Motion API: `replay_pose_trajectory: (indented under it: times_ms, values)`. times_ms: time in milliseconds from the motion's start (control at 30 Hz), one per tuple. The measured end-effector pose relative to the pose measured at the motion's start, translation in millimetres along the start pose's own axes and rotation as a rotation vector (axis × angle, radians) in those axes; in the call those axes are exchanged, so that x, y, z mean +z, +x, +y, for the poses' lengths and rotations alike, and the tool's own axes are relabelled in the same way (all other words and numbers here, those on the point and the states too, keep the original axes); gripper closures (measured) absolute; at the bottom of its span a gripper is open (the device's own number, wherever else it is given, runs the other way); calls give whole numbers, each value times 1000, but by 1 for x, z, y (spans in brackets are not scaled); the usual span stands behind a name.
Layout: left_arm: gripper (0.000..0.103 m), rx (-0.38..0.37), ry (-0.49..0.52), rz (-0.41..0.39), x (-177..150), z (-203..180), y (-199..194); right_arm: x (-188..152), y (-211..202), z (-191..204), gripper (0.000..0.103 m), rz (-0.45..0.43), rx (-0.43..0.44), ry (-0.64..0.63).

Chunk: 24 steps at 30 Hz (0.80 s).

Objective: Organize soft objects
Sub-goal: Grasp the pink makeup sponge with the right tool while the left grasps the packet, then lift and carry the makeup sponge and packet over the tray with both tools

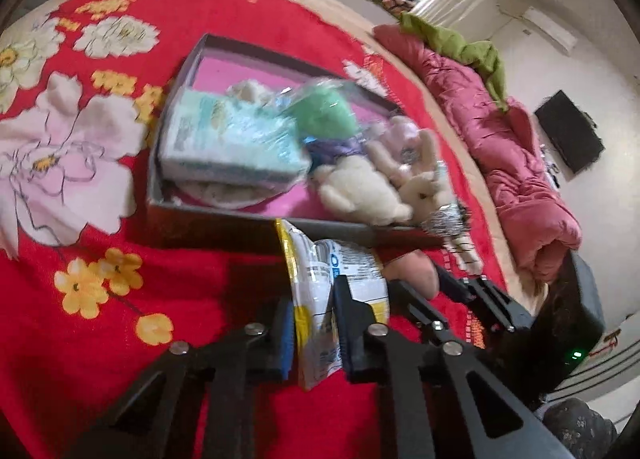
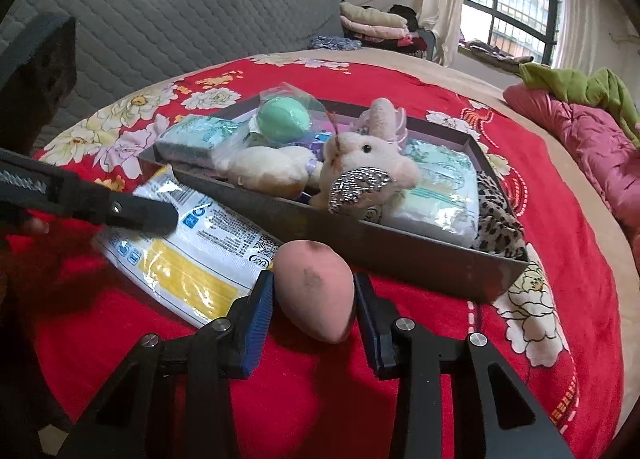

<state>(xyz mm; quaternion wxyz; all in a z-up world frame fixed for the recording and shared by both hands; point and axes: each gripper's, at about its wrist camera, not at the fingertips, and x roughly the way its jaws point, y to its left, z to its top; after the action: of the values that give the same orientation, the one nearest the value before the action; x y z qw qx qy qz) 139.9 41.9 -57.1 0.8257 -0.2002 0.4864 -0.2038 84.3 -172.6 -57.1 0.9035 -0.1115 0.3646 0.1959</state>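
Note:
A dark shallow box (image 1: 256, 225) (image 2: 400, 251) lies on the red flowered blanket. It holds tissue packs (image 1: 224, 143) (image 2: 436, 191), a green ball in plastic (image 1: 324, 111) (image 2: 282, 121) and a cream plush rabbit (image 1: 384, 187) (image 2: 360, 159). My left gripper (image 1: 314, 319) is shut on a white and yellow tissue pack (image 1: 320, 291) (image 2: 188, 255) just in front of the box. My right gripper (image 2: 314, 307) is shut on a pink egg-shaped sponge (image 2: 316, 291) (image 1: 412, 271), beside that pack and short of the box's near wall.
A leopard-print cloth (image 2: 500, 219) hangs over the box's right corner. A pink quilt (image 1: 504, 163) (image 2: 588, 139) with green cloth on it lies along the bed's far side. A grey quilted headboard (image 2: 160, 11) stands behind. Folded clothes (image 2: 376, 25) sit near the window.

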Motion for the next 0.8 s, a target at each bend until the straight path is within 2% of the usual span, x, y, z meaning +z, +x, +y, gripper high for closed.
replay_pose_trajectory:
  times_ms: [333, 633, 800]
  values:
    - [90, 8, 63, -35, -2, -26, -8, -1, -32, -16, 62, -44, -31, 44]
    - [91, -1, 174, -170, -7, -58, -44, 10, -71, -33, 62, -143, -43, 107]
    - [91, -4, 170, -241, -3, -60, -66, 18, -83, -38, 62, -178, -58, 121]
